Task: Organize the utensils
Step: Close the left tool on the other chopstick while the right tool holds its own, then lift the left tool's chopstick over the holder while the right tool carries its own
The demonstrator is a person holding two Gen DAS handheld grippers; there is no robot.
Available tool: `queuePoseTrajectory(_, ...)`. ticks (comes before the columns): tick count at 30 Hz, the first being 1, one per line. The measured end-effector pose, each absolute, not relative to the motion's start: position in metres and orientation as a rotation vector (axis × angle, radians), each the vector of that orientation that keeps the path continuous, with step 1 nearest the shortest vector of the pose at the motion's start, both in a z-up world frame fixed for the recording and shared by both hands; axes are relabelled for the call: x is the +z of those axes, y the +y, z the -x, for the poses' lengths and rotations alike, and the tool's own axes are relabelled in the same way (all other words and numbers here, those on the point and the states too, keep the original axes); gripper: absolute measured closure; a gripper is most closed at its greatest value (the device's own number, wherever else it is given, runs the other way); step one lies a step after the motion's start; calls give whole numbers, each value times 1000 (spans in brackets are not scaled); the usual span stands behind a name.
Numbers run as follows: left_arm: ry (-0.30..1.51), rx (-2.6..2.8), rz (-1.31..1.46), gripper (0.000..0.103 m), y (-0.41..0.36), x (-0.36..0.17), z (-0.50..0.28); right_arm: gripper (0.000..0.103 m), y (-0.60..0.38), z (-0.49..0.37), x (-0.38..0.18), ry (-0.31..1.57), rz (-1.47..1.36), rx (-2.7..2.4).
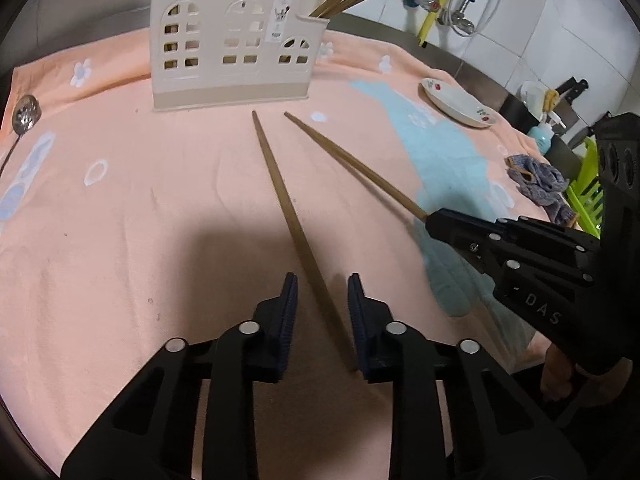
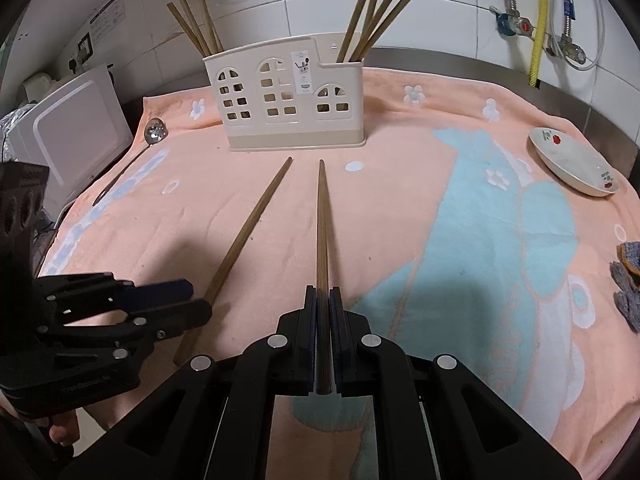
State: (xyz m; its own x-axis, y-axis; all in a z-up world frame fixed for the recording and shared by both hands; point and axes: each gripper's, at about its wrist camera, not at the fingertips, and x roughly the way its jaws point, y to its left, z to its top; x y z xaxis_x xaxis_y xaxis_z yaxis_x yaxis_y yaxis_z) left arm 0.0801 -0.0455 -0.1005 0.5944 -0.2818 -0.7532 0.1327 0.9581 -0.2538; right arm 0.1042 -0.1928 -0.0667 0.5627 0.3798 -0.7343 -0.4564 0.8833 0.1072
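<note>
Two wooden chopsticks lie on the peach towel, pointing at a cream utensil holder [image 1: 236, 46] [image 2: 294, 100] that holds several chopsticks. My left gripper [image 1: 322, 288] is open, its fingers on either side of the thick end of the left chopstick [image 1: 290, 216] [image 2: 248, 236]. My right gripper [image 2: 323, 300] is shut on the right chopstick [image 2: 322, 224] [image 1: 352, 166] near its thick end; in the left wrist view the right gripper [image 1: 436, 220] comes in from the right.
A slotted metal spoon [image 1: 25, 114] [image 2: 156, 131] lies at the towel's left edge. A white floral dish [image 1: 460, 104] [image 2: 572, 162] and a grey rag [image 1: 540, 186] [image 2: 628, 280] sit at the right. Pipes and a tiled wall stand behind.
</note>
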Motion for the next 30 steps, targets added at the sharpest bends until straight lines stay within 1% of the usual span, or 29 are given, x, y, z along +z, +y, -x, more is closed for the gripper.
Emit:
queuePoseTrajectory(3,910,-243,183,84,-46,-103,-81,97,-191,-105,-68,840,102,499)
queuePoseTrajectory(8,911,-246,164,85,-53,-105,-82,97,-193,-104,-68,842,96,494)
queuePoseTrajectory(10,909,-234,156,88,-54,-106,-83,97,-195,-103,-68,840,95,491)
queuePoseTrajectory(19,906,-193,89,96,-53,-102,-84,97,-200,-96,-59,814,101,483)
queuePoseTrajectory(23,873,-185,79,97,-42,-90,-82,97,-204,-93,-47,779,104,475)
queuePoseTrajectory(30,764,-195,69,97,-27,-50,-81,97,-206,-92,-7,673,101,474)
